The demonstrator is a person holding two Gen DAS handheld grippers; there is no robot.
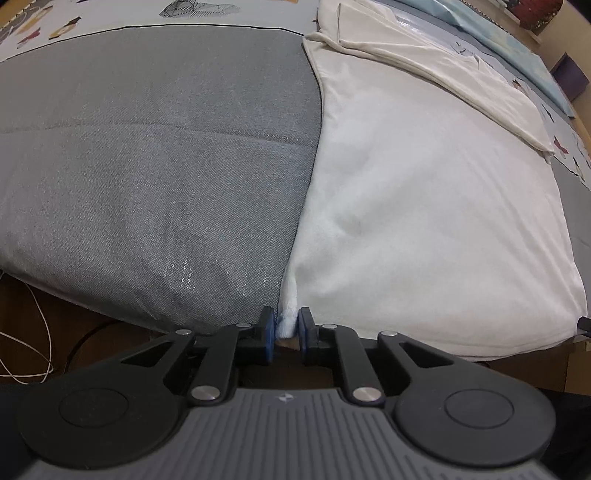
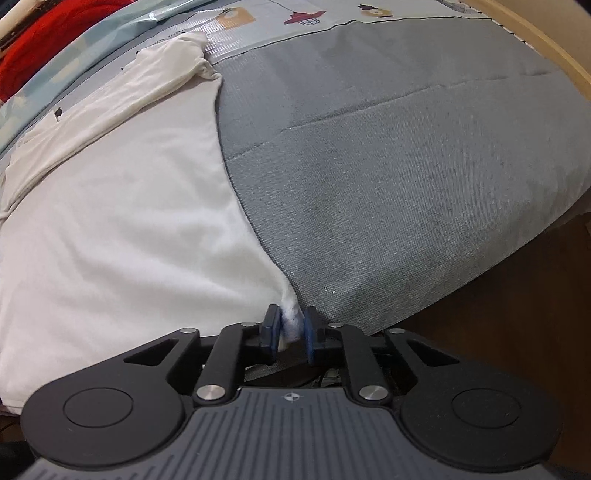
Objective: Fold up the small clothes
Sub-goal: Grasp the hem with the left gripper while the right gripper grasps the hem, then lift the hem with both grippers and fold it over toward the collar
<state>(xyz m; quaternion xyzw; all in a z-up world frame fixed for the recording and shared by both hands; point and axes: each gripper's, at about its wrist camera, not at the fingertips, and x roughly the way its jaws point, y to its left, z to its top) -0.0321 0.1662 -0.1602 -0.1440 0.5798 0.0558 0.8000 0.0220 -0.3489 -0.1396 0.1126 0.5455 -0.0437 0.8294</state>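
1. In the left wrist view the left tool (image 1: 287,332) is seen at the lower centre of the frame, its blue pads set narrowly on a bunched corner of the white garment (image 1: 424,221); the cloth is pinched between them.
2. In the right wrist view the right tool (image 2: 291,328) is likewise found at the lower centre, narrowly closed on another bunched corner of the white garment (image 2: 122,229).
3. The garment is spread flat on the bed, over the grey cover (image 1: 155,155). From the left tool it runs up and to the right of the frame; from the right tool it runs up and to the left. Its near edge is therefore judged to be stretched between the two tools, each being at its own corner and neither nearer than the other.
4. The long axis of the garment is seen to run away from the tools toward the top of both frames, where a folded-over cream part (image 1: 443,70) lies across its far end.
5. The coming move is judged to turn on this: the held near edge would have to be carried away from the tools, along the long axis, toward the far end.
6. No brand, label or readable writing can be made out; only printed lantern and bird motifs are seen on the patterned sheet (image 2: 306,14), and a small dark mark on the garment is too small to read.
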